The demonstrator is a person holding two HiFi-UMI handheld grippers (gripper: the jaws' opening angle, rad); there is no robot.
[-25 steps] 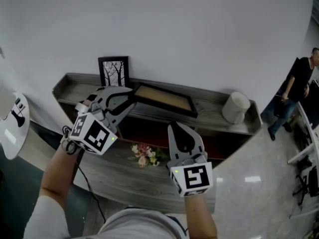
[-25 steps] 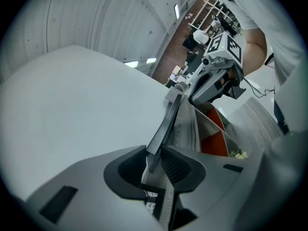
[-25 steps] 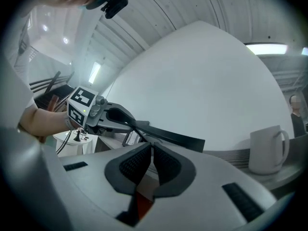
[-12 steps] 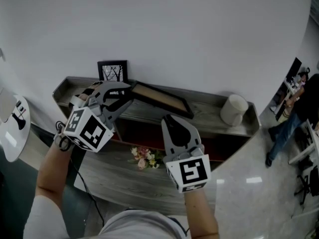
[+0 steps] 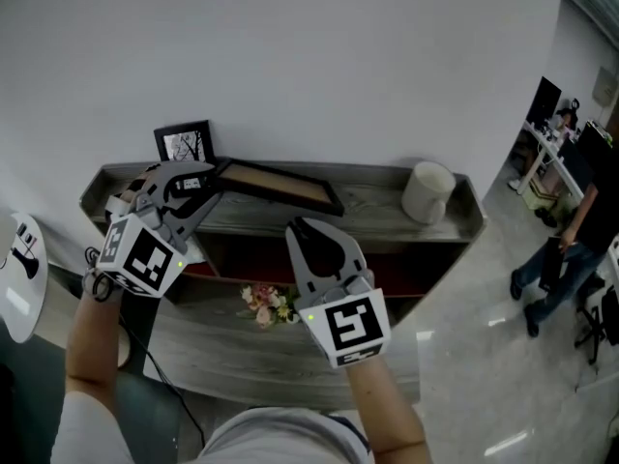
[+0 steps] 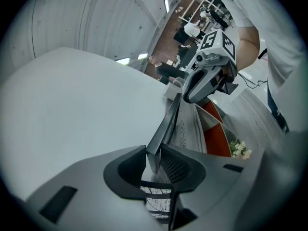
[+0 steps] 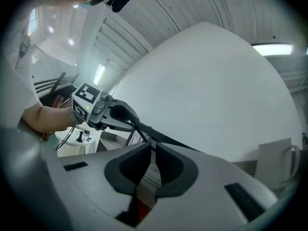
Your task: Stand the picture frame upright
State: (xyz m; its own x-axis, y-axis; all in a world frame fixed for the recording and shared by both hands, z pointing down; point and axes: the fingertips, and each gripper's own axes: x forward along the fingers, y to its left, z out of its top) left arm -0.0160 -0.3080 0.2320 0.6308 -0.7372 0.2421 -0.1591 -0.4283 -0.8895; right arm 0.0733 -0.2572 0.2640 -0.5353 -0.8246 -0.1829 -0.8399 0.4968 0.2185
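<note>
A long dark picture frame (image 5: 276, 184) with a tan panel lies slanted on the top of the grey shelf (image 5: 377, 211). My left gripper (image 5: 208, 187) is shut on the frame's left end. In the left gripper view the frame's edge (image 6: 166, 124) runs away from between the pads (image 6: 153, 160). My right gripper (image 5: 308, 228) hovers in front of the shelf below the frame's middle, shut and empty. In the right gripper view its pads (image 7: 153, 150) meet, and the frame (image 7: 168, 139) shows as a thin dark line beyond them.
A small framed tree picture (image 5: 185, 144) stands against the wall behind my left gripper. A white mug (image 5: 427, 192) sits at the shelf's right end. Flowers (image 5: 263, 304) lie on the lower board. A round white table (image 5: 14, 278) is at left and a person (image 5: 571, 249) at right.
The head view has swung, so everything sits further left. My left gripper keeps its hold on the frame. My right gripper has risen a little toward the shelf. The person at right has walked.
</note>
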